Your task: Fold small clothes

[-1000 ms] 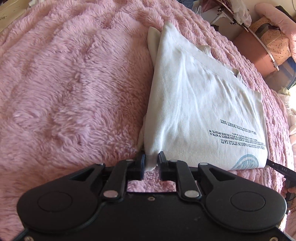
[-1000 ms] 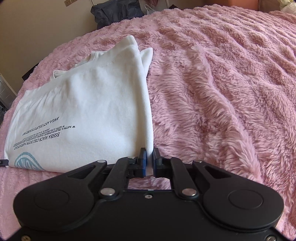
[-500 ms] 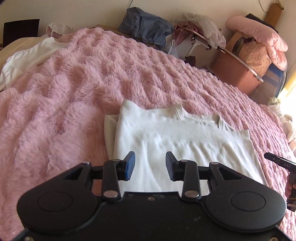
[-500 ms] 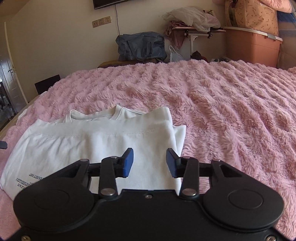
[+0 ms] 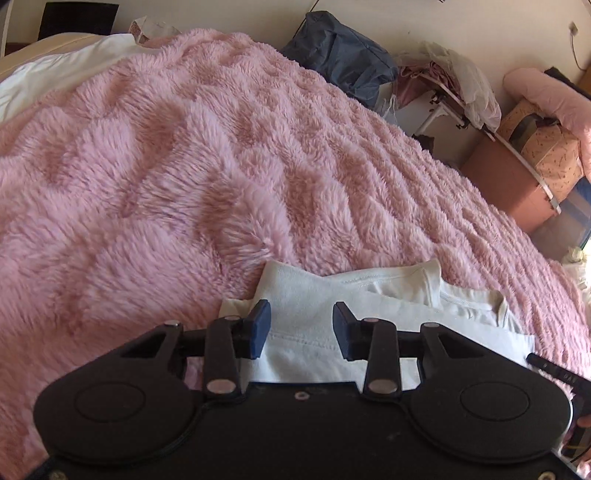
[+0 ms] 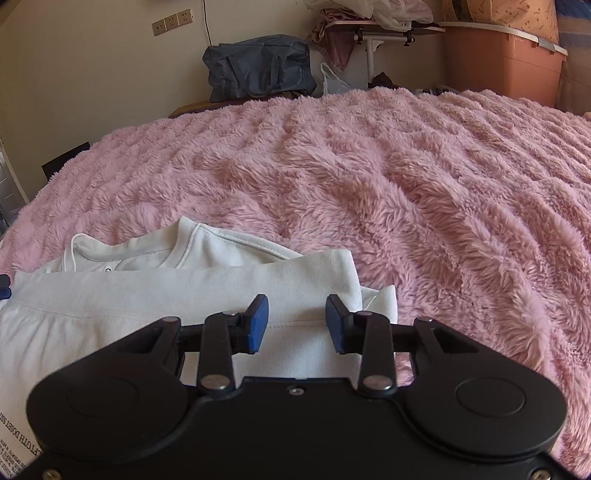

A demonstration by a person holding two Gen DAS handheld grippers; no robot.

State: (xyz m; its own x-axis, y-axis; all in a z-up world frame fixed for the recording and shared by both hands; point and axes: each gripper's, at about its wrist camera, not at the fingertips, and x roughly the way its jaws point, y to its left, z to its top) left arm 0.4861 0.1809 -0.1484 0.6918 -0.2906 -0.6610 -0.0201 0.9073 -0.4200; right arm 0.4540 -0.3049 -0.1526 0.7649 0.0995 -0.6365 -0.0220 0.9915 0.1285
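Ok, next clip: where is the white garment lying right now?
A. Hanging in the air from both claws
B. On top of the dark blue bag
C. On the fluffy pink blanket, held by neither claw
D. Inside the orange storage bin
C: the white garment lies folded on the pink blanket, and nothing is between the pads of the left claw or the right claw.

Pink fluffy bedspread (image 6: 406, 166); cream wall (image 6: 92, 74), socket strip (image 6: 173, 21); orange storage bin (image 6: 502, 62).
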